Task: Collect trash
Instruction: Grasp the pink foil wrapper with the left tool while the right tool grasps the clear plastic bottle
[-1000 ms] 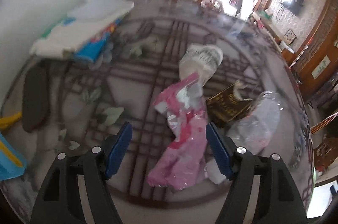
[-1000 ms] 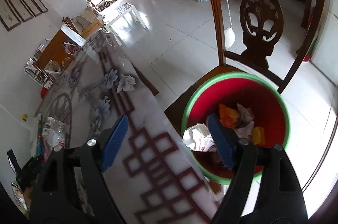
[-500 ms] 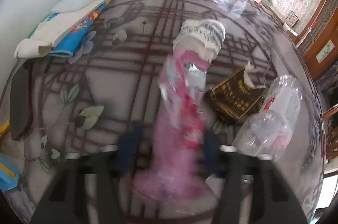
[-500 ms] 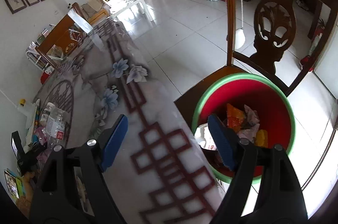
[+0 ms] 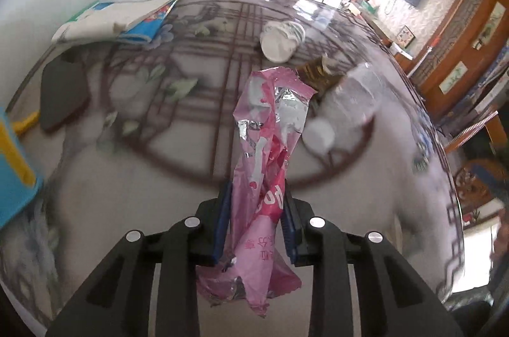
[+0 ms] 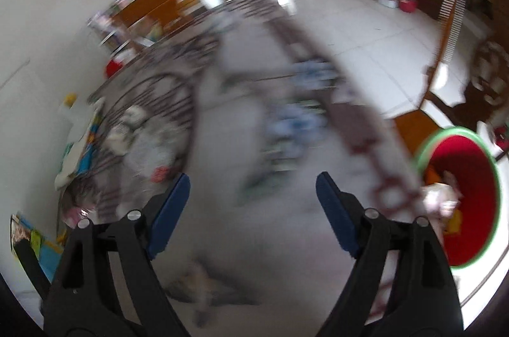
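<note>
My left gripper (image 5: 256,203) is shut on a crumpled pink foil wrapper (image 5: 270,143) and holds it above the patterned table (image 5: 127,178). On the table beyond lie a crushed paper cup (image 5: 280,41), a clear plastic bottle (image 5: 346,105) with a white cap, and a dark gold box (image 5: 315,74). My right gripper (image 6: 253,194) is open and empty over the table (image 6: 254,225). The red bin with a green rim (image 6: 458,197), holding trash, sits low at the right on a chair seat. The right wrist view is blurred.
A stack of cloth and papers (image 5: 127,16) lies at the table's far left by the wall. A dark flat object (image 5: 63,92) and a blue box (image 5: 16,171) sit at the left. A wooden chair (image 6: 461,57) stands beside the bin.
My left gripper has closed on the pink wrapper and lifted it off the table. My right gripper has swung left from over the bin to over the table.
</note>
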Demonstrator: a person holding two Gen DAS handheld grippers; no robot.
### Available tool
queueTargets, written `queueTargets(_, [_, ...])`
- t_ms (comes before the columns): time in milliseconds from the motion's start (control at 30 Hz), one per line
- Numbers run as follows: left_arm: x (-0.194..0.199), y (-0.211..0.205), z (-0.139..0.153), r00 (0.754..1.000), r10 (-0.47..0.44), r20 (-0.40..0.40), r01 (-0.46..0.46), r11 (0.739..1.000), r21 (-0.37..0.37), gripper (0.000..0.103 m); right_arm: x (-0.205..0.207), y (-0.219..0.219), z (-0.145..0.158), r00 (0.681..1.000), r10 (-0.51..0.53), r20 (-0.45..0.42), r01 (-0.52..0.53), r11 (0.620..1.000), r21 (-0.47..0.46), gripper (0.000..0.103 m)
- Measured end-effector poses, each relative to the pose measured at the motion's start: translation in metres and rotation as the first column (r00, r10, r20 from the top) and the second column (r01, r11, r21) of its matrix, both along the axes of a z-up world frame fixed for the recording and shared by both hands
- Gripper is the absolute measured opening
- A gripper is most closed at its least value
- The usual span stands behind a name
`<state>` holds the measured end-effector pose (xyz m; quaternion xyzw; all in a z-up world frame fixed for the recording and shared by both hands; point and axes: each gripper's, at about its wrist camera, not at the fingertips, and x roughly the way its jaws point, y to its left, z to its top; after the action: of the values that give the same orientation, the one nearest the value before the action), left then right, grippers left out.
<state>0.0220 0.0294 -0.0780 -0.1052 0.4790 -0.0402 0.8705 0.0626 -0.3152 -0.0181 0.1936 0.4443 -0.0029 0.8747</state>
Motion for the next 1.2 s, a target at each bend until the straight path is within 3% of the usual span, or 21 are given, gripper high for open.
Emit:
queueTargets(100, [-0.017, 0.004, -0.009, 1.0, 0.007, 0.0, -0.007, 1.0, 0.017, 0.027, 0.02, 0.041, -0.005, 0.997, 0.073, -0.007, -0.072, 0.997, 0.018, 0.082])
queueTargets(300, [-0.014, 0.008, -0.025, 0.998, 0.01, -0.055, -0.012, 0.999, -0.045, 0.027, 0.051, 0.104, -0.025, 0.987, 0.146, -0.062, -0.145, 0.989, 0.028, 0.084])
queueTargets(367, [-0.015, 0.009, -0.026, 0.999, 0.011, -0.052, -0.014, 0.998, -0.064, 0.027, 0.062, 0.117, -0.033, 0.986, 0.145, -0.081, -0.149, 0.988, -0.042, 0.084])
queueTargets(500, [-0.016, 0.01, -0.025, 0.998, 0.013, -0.055, -0.018, 0.995, -0.101, 0.027, 0.079, 0.125, -0.043, 0.987, 0.138, -0.085, -0.148, 0.982, -0.12, 0.084])
queueTargets(700, [-0.011, 0.012, -0.028, 0.998, 0.02, -0.067, -0.028, 0.991, -0.132, 0.027, 0.094, 0.135, -0.045, 0.988, 0.157, -0.013, -0.157, 0.986, -0.046, 0.087])
queueTargets(867, [-0.007, 0.007, -0.029, 0.998, 0.012, -0.061, -0.019, 0.992, -0.121, 0.027, 0.11, 0.142, -0.063, 0.986, 0.142, -0.084, -0.143, 0.99, -0.009, 0.088])
queueTargets(967, [-0.007, 0.007, -0.031, 0.998, 0.008, -0.07, -0.016, 0.992, -0.122, 0.027, 0.115, 0.148, -0.066, 0.983, 0.156, -0.093, -0.16, 0.986, -0.035, 0.088])
queueTargets(1067, [-0.006, 0.006, -0.031, 0.998, 0.007, -0.066, -0.015, 0.993, -0.119, 0.028, 0.116, 0.152, -0.069, 0.981, 0.167, -0.102, -0.172, 0.984, -0.046, 0.082])
queueTargets(1133, [-0.005, 0.007, -0.031, 0.998, 0.007, -0.065, -0.015, 0.993, -0.119, 0.029, 0.115, 0.151, -0.067, 0.979, 0.174, -0.102, -0.178, 0.984, -0.029, 0.07])
queueTargets(1200, [-0.005, 0.006, -0.031, 0.998, 0.007, -0.064, -0.014, 0.993, -0.118, 0.029, 0.114, 0.152, -0.065, 0.975, 0.193, -0.11, -0.198, 0.98, -0.034, 0.069])
